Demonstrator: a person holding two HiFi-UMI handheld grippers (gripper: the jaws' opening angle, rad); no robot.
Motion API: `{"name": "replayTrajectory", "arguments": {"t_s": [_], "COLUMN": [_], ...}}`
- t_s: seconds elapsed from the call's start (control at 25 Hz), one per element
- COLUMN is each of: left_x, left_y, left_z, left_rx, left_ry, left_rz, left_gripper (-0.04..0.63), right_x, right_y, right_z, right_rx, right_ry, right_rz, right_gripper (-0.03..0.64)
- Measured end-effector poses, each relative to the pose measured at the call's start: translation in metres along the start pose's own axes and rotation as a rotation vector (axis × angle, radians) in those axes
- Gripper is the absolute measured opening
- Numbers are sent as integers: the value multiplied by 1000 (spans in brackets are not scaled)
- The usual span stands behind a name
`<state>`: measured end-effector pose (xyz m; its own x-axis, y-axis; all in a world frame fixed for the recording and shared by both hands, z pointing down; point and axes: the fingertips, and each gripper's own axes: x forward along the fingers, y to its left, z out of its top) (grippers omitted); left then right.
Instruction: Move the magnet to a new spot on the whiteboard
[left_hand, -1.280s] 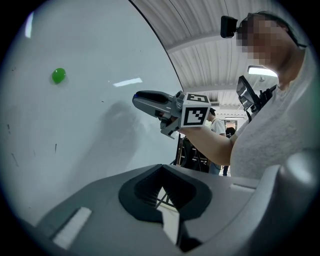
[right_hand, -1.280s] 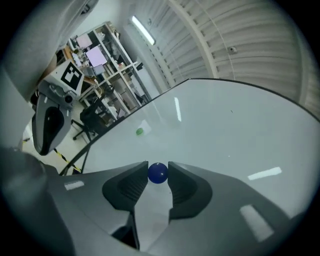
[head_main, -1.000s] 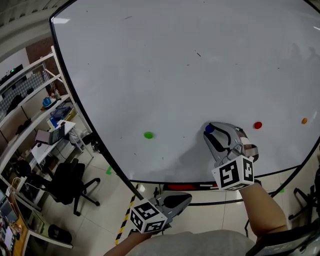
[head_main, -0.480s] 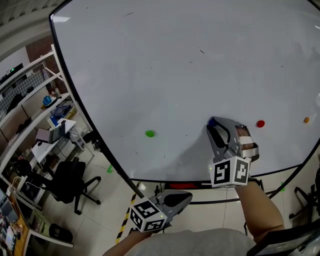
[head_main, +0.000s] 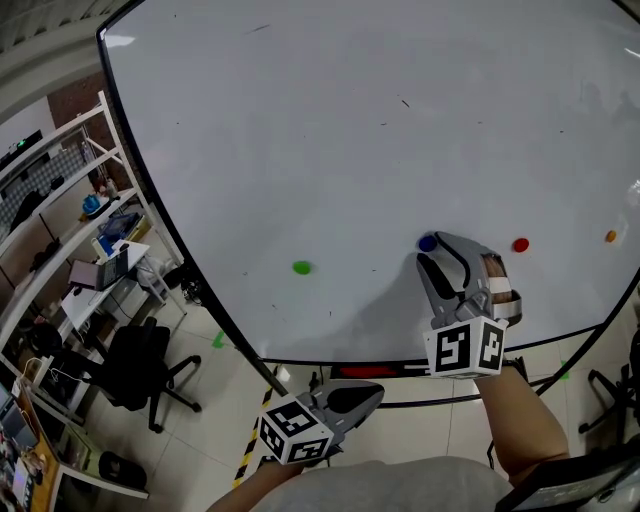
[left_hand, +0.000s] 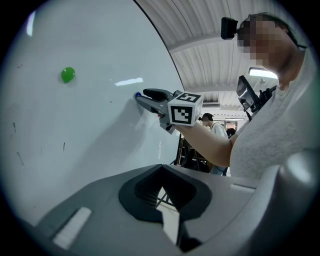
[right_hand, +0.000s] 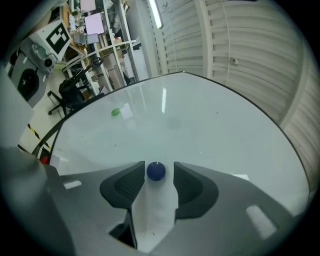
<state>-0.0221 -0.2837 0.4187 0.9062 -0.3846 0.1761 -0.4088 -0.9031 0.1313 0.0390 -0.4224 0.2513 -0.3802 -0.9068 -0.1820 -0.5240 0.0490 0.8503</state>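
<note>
Just opened, the right gripper has its jaws apart around the blue magnet on the whiteboard, right of the green magnet; likely light, hard, slick, best pinched at its rim; left gripper jaws together, empty.

Right gripper: you hold it forward on a bare forearm, marker cube toward you. Its jaws have just been opening and stand apart. The blue magnet sits between the tips, not pressed. Left gripper: low, near your body, jaws together, nothing between them.
</note>
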Motion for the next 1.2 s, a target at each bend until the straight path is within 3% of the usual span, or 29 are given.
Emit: {"name": "replayTrajectory", "arguments": {"t_s": [0.08, 0.24, 0.44, 0.6, 0.8, 0.96, 1.2], "left_x": [-3, -13, -25, -29, -31, -34, -39], "left_y": [3, 9, 19, 29, 28, 19, -6], "left_z": [1, -2, 3, -6, -18, -38, -50], "left_rx": [-3, -7, 19, 16, -7, -38, -45], "left_ry": [-5, -26, -71, -65, -79, -63, -52], "left_rz": [1, 5, 6, -19, -54, -71, -45], "left_gripper": [-20, -20, -20, -20, -20, -20, -20], "right_x": [-11, -45, -68, -88, -127, -149, -176], "right_y": [3, 36, 80, 123, 195, 226, 225], "right_z": [8, 35, 34, 0, -29, -31, -17], "right_rx": [60, 231, 378, 593, 889, 975, 994], "right_ry": [-24, -94, -148, 5, 136, 198, 170], "right_rz": [39, 214, 365, 449, 607, 658, 681], "right_gripper": [170, 118, 84, 5, 5, 5, 5]}}
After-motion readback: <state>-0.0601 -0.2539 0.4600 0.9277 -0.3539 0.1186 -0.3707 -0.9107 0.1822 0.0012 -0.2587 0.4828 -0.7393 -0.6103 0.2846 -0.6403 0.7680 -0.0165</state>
